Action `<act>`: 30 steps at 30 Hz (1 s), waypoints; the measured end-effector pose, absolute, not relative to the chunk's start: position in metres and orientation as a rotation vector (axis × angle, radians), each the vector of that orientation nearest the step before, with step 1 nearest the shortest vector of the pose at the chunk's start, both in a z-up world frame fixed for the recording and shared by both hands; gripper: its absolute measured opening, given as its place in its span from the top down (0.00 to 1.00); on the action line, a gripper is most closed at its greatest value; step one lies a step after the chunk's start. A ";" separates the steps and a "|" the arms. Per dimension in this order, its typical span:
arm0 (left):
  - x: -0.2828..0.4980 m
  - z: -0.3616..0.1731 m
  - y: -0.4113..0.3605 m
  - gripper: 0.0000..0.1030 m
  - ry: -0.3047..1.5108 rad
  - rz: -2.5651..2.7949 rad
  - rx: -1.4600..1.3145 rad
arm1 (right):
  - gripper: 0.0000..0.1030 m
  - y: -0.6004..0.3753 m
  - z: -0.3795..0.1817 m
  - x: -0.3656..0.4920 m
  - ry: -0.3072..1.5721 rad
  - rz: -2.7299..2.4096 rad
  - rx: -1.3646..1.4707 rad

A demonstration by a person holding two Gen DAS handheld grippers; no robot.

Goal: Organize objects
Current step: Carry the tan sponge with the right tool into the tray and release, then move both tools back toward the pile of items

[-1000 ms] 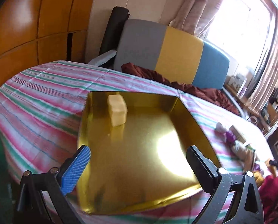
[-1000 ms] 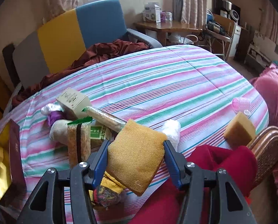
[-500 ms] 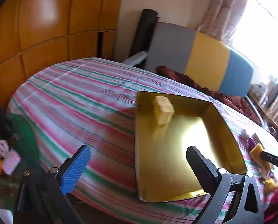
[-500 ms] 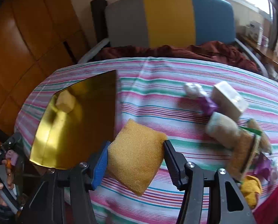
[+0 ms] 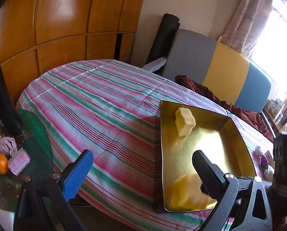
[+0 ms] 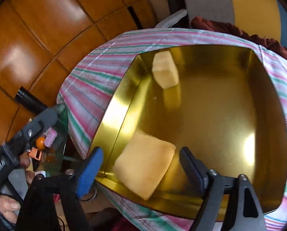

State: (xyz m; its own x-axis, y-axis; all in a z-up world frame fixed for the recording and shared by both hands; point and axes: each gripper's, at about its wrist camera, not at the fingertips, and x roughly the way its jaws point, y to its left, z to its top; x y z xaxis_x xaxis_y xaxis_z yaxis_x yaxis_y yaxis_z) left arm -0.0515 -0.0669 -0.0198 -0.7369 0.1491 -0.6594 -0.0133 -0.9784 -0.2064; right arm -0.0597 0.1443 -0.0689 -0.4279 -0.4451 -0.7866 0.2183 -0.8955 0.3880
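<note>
Two sponges: both in my gold tray (image 6: 112,113) now; a second ago it held only one.
Small sponge (image 6: 165,70): stands in the tray's far left corner, same spot as before.
Big sponge (image 6: 143,163): sits tilted in the tray's near left corner, blurred; a second ago I had it clamped over the pile of clutter across the bed.
Right gripper (image 6: 138,170): its fingers are opening; the big sponge lies between them but the pads no longer press on it.
Left gripper (image 5: 143,170): I see the fingers spread wide with nothing in them, hovering at the tray's near edge, as before.
Tray: rests on the striped bedspread (image 5: 97,104); it has shifted rightward in my left view.
Side table (image 5: 12,165): an orange (image 5: 0,163) and small pink things sit on it, newly in view.
</note>
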 end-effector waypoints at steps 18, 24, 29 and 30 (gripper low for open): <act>-0.044 -0.025 -0.022 0.03 -0.165 2.716 -1.087 | 0.18 0.245 -0.052 -0.001 -0.475 -2.686 1.368; -0.039 -0.022 0.025 0.03 -0.076 2.584 -1.066 | 0.18 0.305 -0.050 0.027 -0.611 -2.806 1.397; -0.028 -0.016 0.078 0.02 0.020 2.432 -1.028 | 0.18 0.358 -0.045 0.058 -0.686 -2.916 1.438; -0.026 -0.016 0.090 0.02 0.039 2.392 -1.020 | 0.18 0.368 -0.042 0.065 -0.685 -2.943 1.445</act>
